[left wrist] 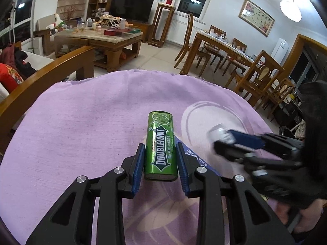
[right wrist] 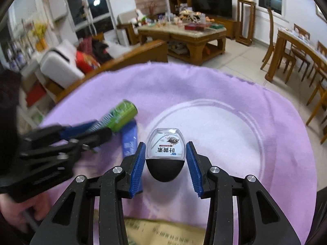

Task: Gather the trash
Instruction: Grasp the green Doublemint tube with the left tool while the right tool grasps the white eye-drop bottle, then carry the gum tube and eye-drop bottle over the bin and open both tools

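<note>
Purple cloth (left wrist: pixel 81 122) covers the bench, and the trash items lie on it near its middle. The left hand-held gripper (left wrist: pixel 160 161) is closed on a green gum tin (left wrist: pixel 160 145), its blue pads against the tin's two long sides; the tin points away from the camera, and whether it is lifted clear of the cloth cannot be told. A blue packet (left wrist: pixel 196 157) lies on the cloth just right of and partly under the tin. The right hand-held gripper (right wrist: pixel 166 159) has a small clear-topped container (right wrist: pixel 166 153) with a black base between its fingers; the left pad appears to touch it, while a narrow gap shows at the right pad, so the grip is judged not yet complete. A clear plate (right wrist: pixel 255 126) lies on the cloth beneath and beyond this container. A yellowish paper bag (right wrist: pixel 163 232) shows at the near edge in the right wrist view. The step in hand is judged to be the pick-up of two items, one per hand. The next move calls for closing the right pads fully on the container, then lifting both items clear and carrying them to a collection point, probably the bag; the blue packet remains to be collected.
</note>
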`<state>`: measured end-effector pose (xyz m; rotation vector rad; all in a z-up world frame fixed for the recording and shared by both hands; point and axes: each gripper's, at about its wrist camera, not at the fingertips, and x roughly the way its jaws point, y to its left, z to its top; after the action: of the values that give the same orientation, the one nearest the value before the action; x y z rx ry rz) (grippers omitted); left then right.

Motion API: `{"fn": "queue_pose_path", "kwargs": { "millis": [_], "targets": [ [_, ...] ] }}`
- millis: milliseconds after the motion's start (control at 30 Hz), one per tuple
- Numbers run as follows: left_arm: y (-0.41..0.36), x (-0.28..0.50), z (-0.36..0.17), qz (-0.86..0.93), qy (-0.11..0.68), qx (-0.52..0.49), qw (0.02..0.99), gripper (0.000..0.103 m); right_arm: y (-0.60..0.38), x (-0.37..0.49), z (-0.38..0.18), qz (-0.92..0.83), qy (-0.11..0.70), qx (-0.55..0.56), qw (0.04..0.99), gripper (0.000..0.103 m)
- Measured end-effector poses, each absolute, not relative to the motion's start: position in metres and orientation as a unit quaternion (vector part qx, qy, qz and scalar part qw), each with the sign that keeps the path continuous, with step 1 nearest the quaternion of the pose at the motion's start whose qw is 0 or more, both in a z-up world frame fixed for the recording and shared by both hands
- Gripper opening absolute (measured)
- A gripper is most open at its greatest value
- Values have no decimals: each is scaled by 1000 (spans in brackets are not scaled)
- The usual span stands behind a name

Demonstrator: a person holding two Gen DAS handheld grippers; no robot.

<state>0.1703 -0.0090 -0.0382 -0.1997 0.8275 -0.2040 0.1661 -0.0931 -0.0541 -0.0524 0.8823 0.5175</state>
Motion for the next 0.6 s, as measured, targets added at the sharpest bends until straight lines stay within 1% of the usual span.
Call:
{"fn": "queue_pose_path", "kwargs": {
  "millis": [167, 267, 400, 600],
  "targets": [
    [-12, 163, -23, -122, 358, -100, 920, 31, -141, 130, -12, 277, 375, 63, 882, 41],
    [-14, 159, -16, -139, 335, -116, 925, 31, -172, 99, 11, 275, 340, 92, 895, 41],
    [-27, 149, -3, -150, 304, -126, 932, 31, -215, 60, 33, 265, 298, 122, 909, 41],
    [-72, 123, 32, -191, 261, -97, 941, 31, -291, 5, 61, 231, 234, 147, 933, 41]
  ]
}}
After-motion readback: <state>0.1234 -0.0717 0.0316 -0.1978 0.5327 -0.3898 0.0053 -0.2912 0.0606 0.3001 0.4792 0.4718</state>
